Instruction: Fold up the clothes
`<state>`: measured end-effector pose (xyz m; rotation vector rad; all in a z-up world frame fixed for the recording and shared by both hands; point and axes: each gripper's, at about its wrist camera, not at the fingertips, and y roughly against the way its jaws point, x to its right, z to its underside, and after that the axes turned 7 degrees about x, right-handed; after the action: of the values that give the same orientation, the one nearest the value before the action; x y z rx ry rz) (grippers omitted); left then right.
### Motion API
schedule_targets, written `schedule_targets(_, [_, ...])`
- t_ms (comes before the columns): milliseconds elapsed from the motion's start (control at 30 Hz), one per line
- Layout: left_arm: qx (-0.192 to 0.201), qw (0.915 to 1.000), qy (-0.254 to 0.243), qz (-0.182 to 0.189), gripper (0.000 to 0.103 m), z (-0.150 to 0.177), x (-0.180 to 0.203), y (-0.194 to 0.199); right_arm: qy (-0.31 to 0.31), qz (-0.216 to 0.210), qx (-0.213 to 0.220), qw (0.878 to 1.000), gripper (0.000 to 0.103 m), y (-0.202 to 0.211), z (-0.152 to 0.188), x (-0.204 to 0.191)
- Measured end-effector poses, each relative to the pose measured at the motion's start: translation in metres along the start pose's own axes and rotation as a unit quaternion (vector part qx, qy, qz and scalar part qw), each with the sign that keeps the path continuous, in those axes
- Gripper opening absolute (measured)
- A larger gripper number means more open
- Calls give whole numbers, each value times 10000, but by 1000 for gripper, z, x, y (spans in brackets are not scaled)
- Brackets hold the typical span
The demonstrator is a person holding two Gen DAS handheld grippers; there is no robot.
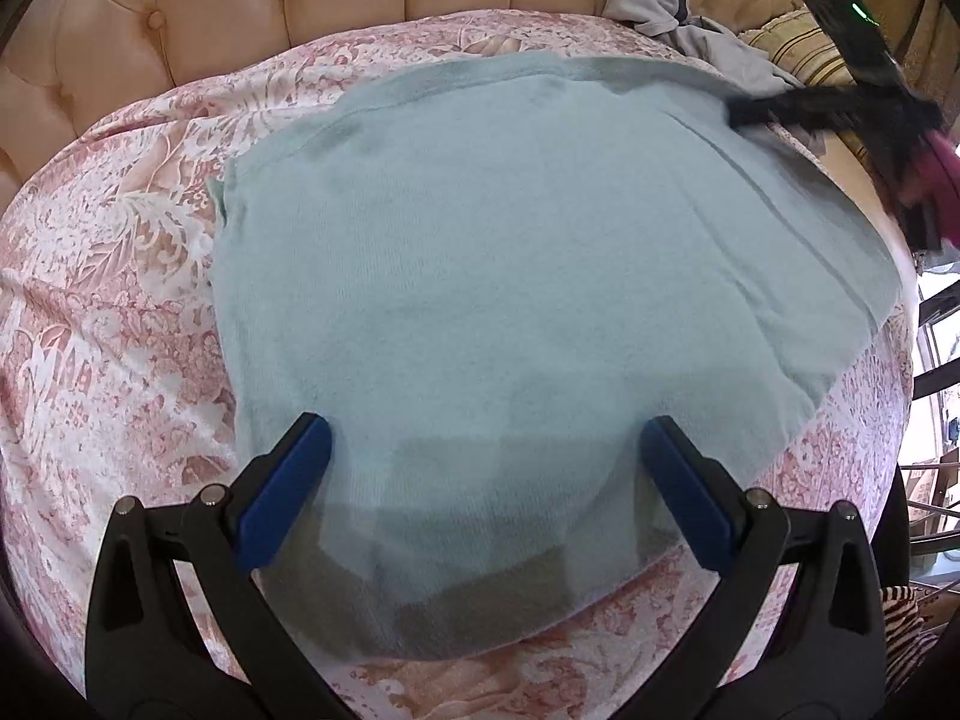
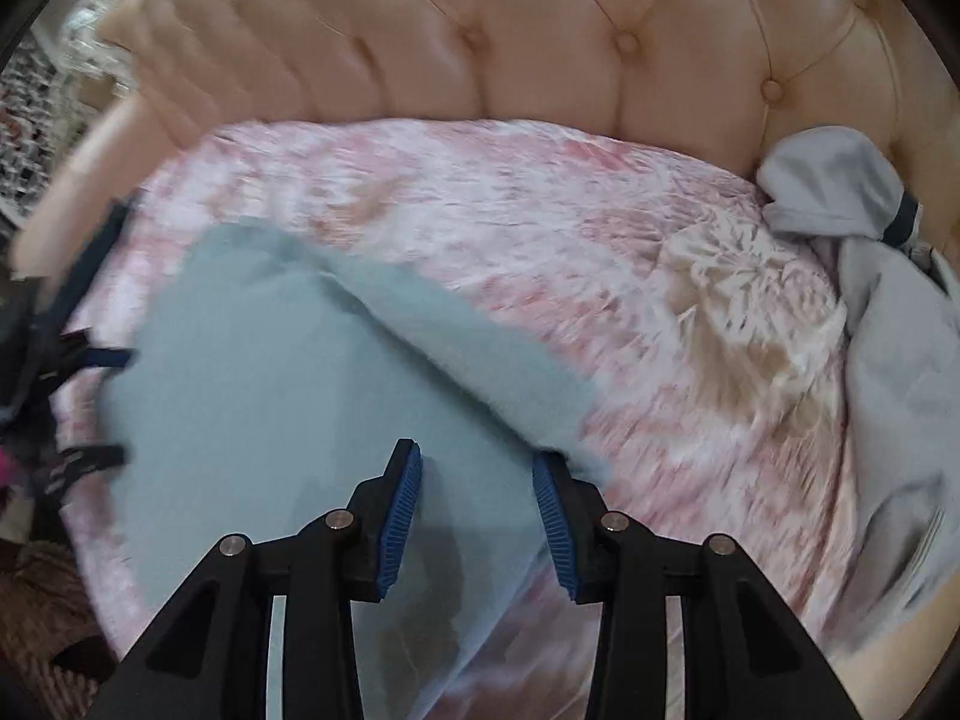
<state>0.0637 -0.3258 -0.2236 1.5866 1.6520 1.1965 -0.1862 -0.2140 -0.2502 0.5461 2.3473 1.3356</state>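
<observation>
Both jaw pairs stand apart, gripping nothing. Left gripper [image 1: 486, 438] spreads wide over the flat pale-blue garment [image 1: 510, 252] on the bedspread [image 1: 108, 276]. Right gripper [image 2: 477, 468] is narrower, above the garment's folded edge.

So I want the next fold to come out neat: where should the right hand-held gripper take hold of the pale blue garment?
Probably at the folded-over flap of the pale blue garment, near its free end beside the right hand-held gripper. Come in low from the bedspread side: that edge lies doubled and slightly raised, so a finger can slip under it. The jaws are already open.
</observation>
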Motion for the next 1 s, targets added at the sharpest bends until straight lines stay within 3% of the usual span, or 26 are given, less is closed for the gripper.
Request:
schedule_targets(167, [-65, 10000, -7, 7, 103, -1, 0, -1, -251, 913, 203, 9953, 45, -4, -39, 19])
schedule_targets(233, [-41, 10000, 5, 27, 103, 0, 0, 0, -305, 815, 446, 9952, 45, 8, -39, 17])
schedule_targets(333, [-10, 10000, 22, 62, 103, 0, -1, -1, -305, 256, 683, 9969, 47, 23, -26, 1])
schedule_targets(400, [-30, 10000, 18, 54, 103, -2, -2, -2, -49, -23, 508, 9987, 50, 15, -19, -14])
schedule_targets(467, [-66, 10000, 25, 29, 103, -2, -1, -2, 223, 43, 142, 9996, 50, -5, -12, -26])
schedule_targets(567, [-137, 9999, 57, -49, 103, -3, 0, -1, 254, 224, 114, 9994, 51, -24, -17, -20])
schedule_targets(733, [-207, 9998, 58, -25, 103, -6, -1, -3, -424, 68, 442, 9981, 51, 8, -18, -5])
schedule_targets(833, [-170, 9998, 44, 8, 103, -6, 1, -4, -859, -46, 649, 9942, 59, 31, -18, 4])
schedule_targets(933, [-134, 9999, 56, 26, 103, -3, 2, -2, -217, -80, 299, 9993, 60, 30, 8, -19])
schedule_targets(1000, [-98, 9999, 59, -79, 103, -4, 3, 5, -142, 369, -11, 9992, 60, 26, 27, -21])
